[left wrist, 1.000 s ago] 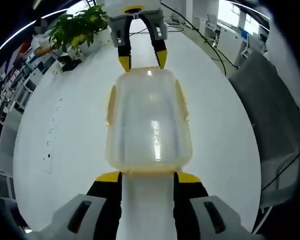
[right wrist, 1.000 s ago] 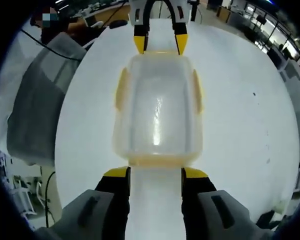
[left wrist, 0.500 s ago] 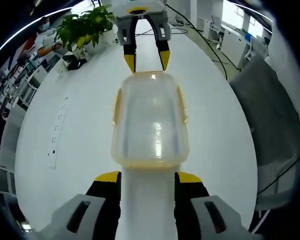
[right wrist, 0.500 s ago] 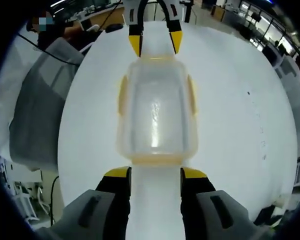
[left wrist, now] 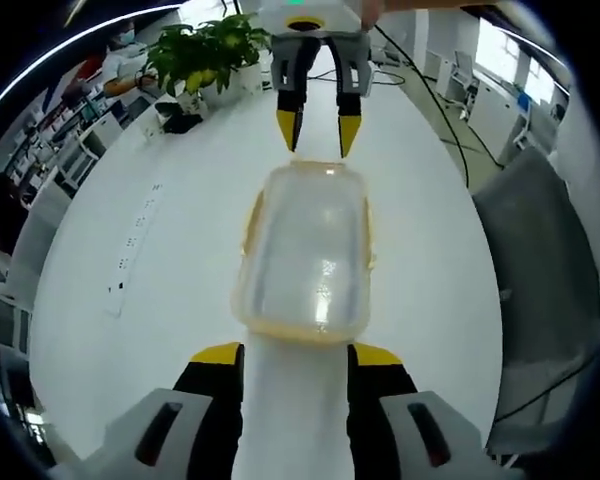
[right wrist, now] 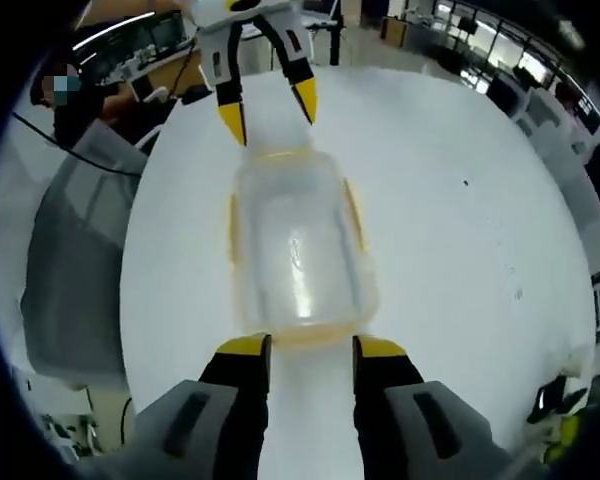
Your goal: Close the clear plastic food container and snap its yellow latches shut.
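My left gripper (left wrist: 294,352) and right gripper (right wrist: 311,347) face each other, jaws apart and empty, flanking the rounded, clear, glossy container (left wrist: 306,252) at frame centre, yellow latches (right wrist: 351,214) on its sides.

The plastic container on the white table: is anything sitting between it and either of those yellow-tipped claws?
Nothing visible does. The container lies on the white table between the open left gripper and the open right gripper, each facing one end.
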Demonstrator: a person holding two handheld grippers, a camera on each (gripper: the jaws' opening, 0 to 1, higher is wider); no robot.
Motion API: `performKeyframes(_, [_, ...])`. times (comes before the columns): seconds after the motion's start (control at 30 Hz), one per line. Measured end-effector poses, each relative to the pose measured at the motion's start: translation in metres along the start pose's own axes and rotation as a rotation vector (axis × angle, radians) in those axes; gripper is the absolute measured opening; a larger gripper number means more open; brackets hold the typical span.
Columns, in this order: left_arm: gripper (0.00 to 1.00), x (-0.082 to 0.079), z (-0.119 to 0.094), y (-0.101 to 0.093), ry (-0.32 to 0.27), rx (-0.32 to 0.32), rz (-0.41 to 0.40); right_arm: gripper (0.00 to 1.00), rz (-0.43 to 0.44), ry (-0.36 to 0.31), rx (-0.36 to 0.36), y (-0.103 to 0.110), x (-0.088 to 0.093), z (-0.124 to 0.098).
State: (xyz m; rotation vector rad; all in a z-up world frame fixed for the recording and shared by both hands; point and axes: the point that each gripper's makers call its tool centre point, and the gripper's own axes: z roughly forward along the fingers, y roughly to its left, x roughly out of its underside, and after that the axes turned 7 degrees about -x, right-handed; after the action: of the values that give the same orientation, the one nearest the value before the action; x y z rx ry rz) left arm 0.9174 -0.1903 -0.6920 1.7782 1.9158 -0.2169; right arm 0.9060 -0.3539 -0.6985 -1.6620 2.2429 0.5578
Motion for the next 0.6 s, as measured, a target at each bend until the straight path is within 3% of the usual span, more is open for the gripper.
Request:
performKeyframes(0.17, [0.33, -0.0041, 0.0003, 0.0005, -0.020, -0.036, -0.108, 0.24, 0.092, -0.084, 0.046, -0.0028, -0.0030, -0.0007])
performKeyframes(0.6, [0.30, -0.0047, 0.0038, 0.0013, -0.042, -0.113, -0.295, 0.21, 0.156, -0.133, 0.122, 0.0024, 0.0006, 0.0052])
